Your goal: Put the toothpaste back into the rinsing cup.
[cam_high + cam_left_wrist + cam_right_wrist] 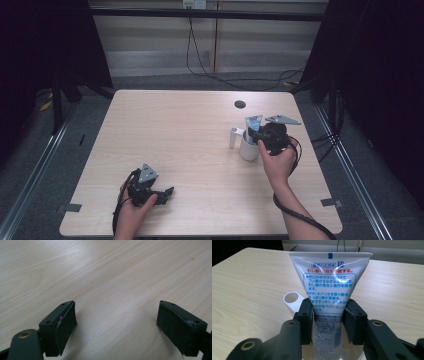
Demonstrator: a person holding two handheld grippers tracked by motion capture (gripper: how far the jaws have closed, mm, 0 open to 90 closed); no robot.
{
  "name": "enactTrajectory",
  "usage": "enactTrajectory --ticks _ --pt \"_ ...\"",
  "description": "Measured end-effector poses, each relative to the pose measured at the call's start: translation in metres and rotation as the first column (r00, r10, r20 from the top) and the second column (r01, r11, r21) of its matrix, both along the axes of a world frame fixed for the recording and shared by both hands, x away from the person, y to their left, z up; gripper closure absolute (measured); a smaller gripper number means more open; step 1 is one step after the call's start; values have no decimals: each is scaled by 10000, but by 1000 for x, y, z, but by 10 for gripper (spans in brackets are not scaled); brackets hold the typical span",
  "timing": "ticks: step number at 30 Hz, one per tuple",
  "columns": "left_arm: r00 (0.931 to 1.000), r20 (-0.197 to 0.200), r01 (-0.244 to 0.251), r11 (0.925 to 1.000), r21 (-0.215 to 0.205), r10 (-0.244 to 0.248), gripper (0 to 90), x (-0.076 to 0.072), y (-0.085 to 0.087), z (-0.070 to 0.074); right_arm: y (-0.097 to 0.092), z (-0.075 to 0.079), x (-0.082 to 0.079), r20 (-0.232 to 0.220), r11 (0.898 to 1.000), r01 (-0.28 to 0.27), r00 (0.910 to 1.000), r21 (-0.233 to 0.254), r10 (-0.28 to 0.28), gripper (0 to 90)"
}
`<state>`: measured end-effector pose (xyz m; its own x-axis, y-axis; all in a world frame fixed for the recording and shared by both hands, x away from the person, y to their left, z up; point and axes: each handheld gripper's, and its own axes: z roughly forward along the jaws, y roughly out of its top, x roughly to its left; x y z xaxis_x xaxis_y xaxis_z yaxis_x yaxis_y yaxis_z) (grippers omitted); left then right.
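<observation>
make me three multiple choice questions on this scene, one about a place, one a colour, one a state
1. Where does the toothpaste tube stand?
A. in the white cup
B. flat on the table
C. on the floor

2. What colour is most of the print on the tube?
A. green
B. blue
C. black

3. How does the left gripper stand?
A. shut on the tube
B. shut on a cloth
C. open, with bare table between its jaws

Key: 1 A, the right gripper view shows the tube's lower end inside the cup. 2 B, its lines of text are blue, under one red line. 3 C, the left gripper view shows its jaws wide apart over wood.
</observation>
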<state>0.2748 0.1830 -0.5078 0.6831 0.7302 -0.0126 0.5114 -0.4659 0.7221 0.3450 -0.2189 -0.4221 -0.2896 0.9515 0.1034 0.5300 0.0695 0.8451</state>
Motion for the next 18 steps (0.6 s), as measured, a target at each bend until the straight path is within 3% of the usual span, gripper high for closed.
enactTrajectory --ticks 18 --pt "10000 -2 -1 10000 0 1 158 0 0 0 -4 -6 -4 -217 9999 -94 9997 -119 91 591"
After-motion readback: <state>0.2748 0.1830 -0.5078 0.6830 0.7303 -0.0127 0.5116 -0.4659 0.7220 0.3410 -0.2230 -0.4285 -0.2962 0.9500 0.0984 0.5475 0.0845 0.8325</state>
